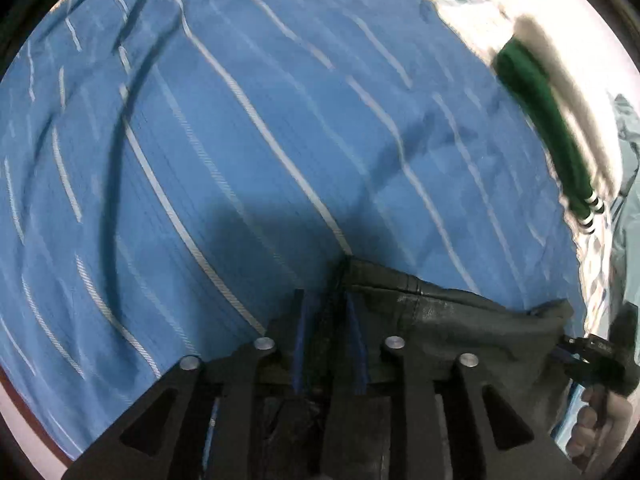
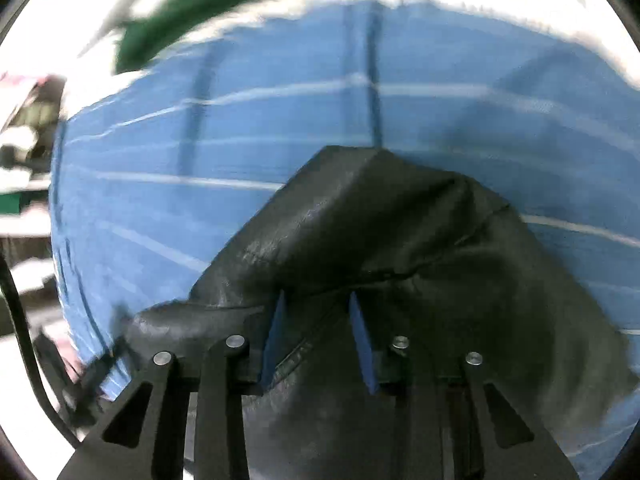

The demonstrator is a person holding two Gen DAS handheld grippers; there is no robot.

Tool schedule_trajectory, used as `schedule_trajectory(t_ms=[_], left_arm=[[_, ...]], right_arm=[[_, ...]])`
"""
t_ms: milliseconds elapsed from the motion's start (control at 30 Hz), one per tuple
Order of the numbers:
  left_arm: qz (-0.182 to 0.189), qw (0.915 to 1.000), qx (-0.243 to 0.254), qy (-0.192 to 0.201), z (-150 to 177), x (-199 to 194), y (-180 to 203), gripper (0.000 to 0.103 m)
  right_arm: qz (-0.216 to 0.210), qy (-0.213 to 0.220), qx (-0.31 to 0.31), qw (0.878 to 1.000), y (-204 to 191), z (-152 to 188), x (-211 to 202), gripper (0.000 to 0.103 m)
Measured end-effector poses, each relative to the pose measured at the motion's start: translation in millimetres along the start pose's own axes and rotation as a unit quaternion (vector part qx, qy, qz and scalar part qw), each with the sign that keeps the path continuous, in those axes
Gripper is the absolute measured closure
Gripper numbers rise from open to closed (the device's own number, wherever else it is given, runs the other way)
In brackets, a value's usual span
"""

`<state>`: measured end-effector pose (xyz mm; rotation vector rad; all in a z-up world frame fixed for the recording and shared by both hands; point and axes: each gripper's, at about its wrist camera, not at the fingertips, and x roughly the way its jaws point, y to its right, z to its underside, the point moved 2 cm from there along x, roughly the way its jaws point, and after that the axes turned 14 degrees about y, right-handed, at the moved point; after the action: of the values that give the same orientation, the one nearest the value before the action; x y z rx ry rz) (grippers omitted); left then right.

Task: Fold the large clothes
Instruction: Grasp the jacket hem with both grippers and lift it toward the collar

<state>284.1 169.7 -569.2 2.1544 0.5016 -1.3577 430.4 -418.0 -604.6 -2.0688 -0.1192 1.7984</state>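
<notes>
A dark grey-black leather-like garment [image 1: 448,312] hangs between both grippers above a blue sheet with white stripes [image 1: 240,140]. My left gripper [image 1: 328,300] is shut on one edge of the garment, its blue pads pinching the fabric. My right gripper [image 2: 316,300] is shut on another part of the same garment [image 2: 380,220], which drapes forward over its fingers and hides the fingertips. The right gripper and the hand holding it also show in the left wrist view [image 1: 592,352], at the lower right. Both views are blurred by motion.
The blue striped sheet [image 2: 200,152] covers the surface below. A dark green garment [image 1: 548,128] with white-striped cuff lies at the sheet's right edge, and shows at the top left of the right wrist view [image 2: 200,12]. Bright white ground surrounds the sheet. A black cable [image 2: 20,320] hangs left.
</notes>
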Motion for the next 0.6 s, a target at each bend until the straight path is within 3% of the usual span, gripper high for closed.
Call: schedule_trajectory(t_ms=[67, 167, 233, 267, 300, 433, 500, 600], left_arm=[[-0.031, 0.9991, 0.023, 0.018, -3, -15, 2, 0.082], [-0.048, 0.9972, 0.037, 0.045, -4, -42, 7, 0.079], [-0.063, 0.9946, 0.052, 0.064, -3, -56, 9, 0.052], [-0.071, 0.9932, 0.058, 0.072, -2, -61, 7, 0.021], [-0.081, 0.9914, 0.064, 0.081, 1, -66, 6, 0.007], [-0.137, 0.9818, 0.094, 0.091, 10, -59, -17, 0.007], [-0.168, 0.9788, 0.091, 0.074, 18, -41, -38, 0.007], [-0.189, 0.978, 0.074, 0.048, 28, -10, -66, 0.007]], right_arm=[[0.015, -0.025, -0.003, 1.0, -6, -9, 0, 0.069], [0.026, -0.015, -0.032, 0.999, -21, -2, -27, 0.067], [0.004, 0.003, -0.063, 0.998, -39, 14, -51, 0.067], [-0.002, 0.006, -0.075, 0.997, -45, 19, -54, 0.067], [-0.013, 0.003, -0.109, 0.994, -59, 35, -55, 0.067], [-0.017, -0.002, -0.182, 0.983, -88, 66, -29, 0.067], [0.011, -0.009, -0.184, 0.983, -90, 66, -2, 0.067], [0.022, -0.04, -0.137, 0.99, -82, 54, 27, 0.067]])
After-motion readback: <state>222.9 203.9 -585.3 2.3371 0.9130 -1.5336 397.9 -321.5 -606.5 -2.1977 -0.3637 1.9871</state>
